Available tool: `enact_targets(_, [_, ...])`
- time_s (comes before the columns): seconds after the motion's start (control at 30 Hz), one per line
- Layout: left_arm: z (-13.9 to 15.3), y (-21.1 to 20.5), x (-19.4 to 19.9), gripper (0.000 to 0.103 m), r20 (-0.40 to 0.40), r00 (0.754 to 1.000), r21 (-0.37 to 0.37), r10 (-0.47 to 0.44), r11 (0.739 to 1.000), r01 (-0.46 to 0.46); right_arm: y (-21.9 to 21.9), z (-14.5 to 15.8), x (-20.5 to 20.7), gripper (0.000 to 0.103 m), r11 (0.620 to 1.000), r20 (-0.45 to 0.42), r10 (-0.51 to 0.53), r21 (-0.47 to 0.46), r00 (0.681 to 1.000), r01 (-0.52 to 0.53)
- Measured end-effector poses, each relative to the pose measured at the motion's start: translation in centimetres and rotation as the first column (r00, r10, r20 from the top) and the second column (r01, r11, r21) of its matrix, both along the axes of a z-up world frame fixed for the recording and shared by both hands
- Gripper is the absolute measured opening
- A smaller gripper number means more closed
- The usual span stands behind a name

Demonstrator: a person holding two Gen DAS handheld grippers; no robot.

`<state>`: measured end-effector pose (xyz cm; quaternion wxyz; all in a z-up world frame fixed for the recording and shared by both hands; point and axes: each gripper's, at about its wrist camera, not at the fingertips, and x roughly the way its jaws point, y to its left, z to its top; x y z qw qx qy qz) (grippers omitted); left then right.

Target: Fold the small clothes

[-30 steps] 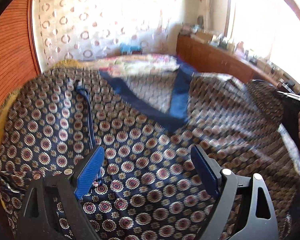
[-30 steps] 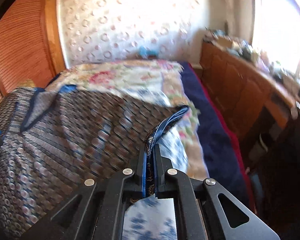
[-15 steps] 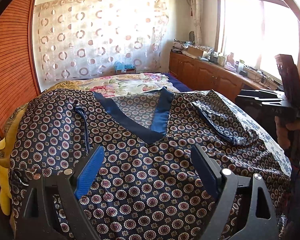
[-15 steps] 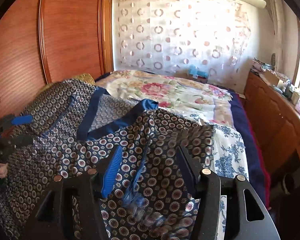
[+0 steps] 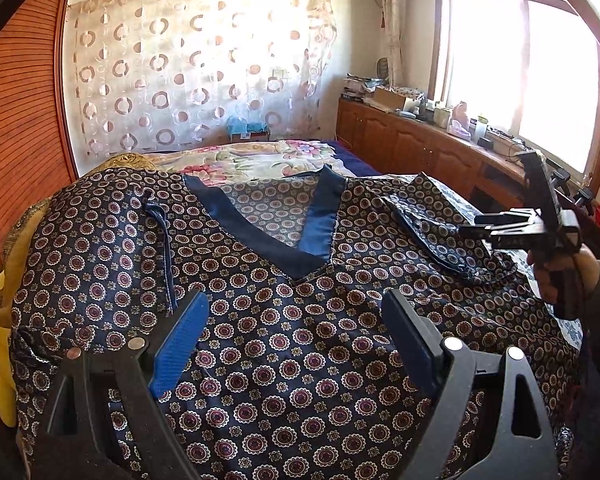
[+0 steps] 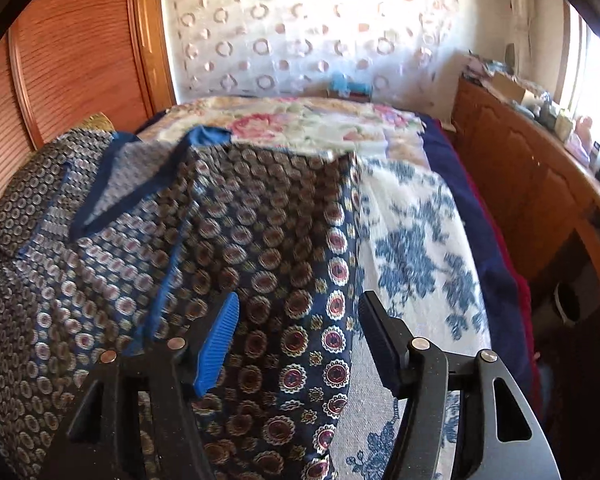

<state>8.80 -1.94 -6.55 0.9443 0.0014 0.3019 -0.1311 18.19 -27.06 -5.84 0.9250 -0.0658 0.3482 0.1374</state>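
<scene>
A dark navy top [image 5: 284, 320] with a medallion print and a plain blue V-neck band [image 5: 260, 232] lies spread flat on the bed. Its right sleeve [image 5: 432, 224] is folded in over the body. My left gripper [image 5: 296, 312] is open and empty above the chest. My right gripper [image 6: 298, 308] is open and empty above the top's right side edge [image 6: 340, 264]; it also shows in the left wrist view [image 5: 528, 228], held in a hand. The top fills the left of the right wrist view [image 6: 180, 240].
A floral bedspread [image 5: 252, 160] and a blue-and-white sheet [image 6: 416, 248] cover the bed. A yellow cloth [image 5: 0, 308] lies at the left edge. A wooden wardrobe [image 5: 16, 120] stands left, a wooden cabinet [image 5: 420, 152] with clutter stands right under the window.
My right gripper let go of the sleeve hem, opened, and moved back to the top's right edge. The sleeve now lies folded in on the body. My left gripper stays open.
</scene>
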Motion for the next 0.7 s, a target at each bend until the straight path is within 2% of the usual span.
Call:
enact_targets(0.17, [0.1, 0.5, -0.1, 0.089, 0.002, 1.0, -0.004, 0.014, 1.0, -0.014, 0.0, -1.5, 1.6, 0.071, 1.0, -0.043, -0.002, -0.011, 0.999, 0.001])
enact_targets(0.23, [0.1, 0.7, 0.0, 0.089, 0.002, 1.0, -0.007, 0.019, 1.0, -0.019, -0.4, -1.5, 1.8, 0.082, 1.0, -0.053, -0.001, -0.002, 0.999, 0.001])
enact_targets(0.43, [0.0, 1.1, -0.1, 0.089, -0.002, 1.0, -0.012, 0.031, 0.999, -0.031, 0.5, -2.0, 2.1, 0.097, 0.999, -0.07, 0.004, -0.043, 0.998, -0.007])
enact_targets(0.53, [0.2, 1.4, -0.3, 0.089, 0.003, 0.999, -0.009, 0.037, 0.999, -0.037, 0.5, -2.1, 2.5, 0.102, 0.999, -0.081, 0.012, -0.041, 0.997, -0.016])
enact_targets(0.7, [0.6, 2.3, -0.4, 0.089, 0.013, 0.999, -0.006, 0.053, 0.999, -0.053, 0.8, -2.2, 2.6, 0.103, 0.999, -0.083, 0.013, -0.046, 0.996, -0.017])
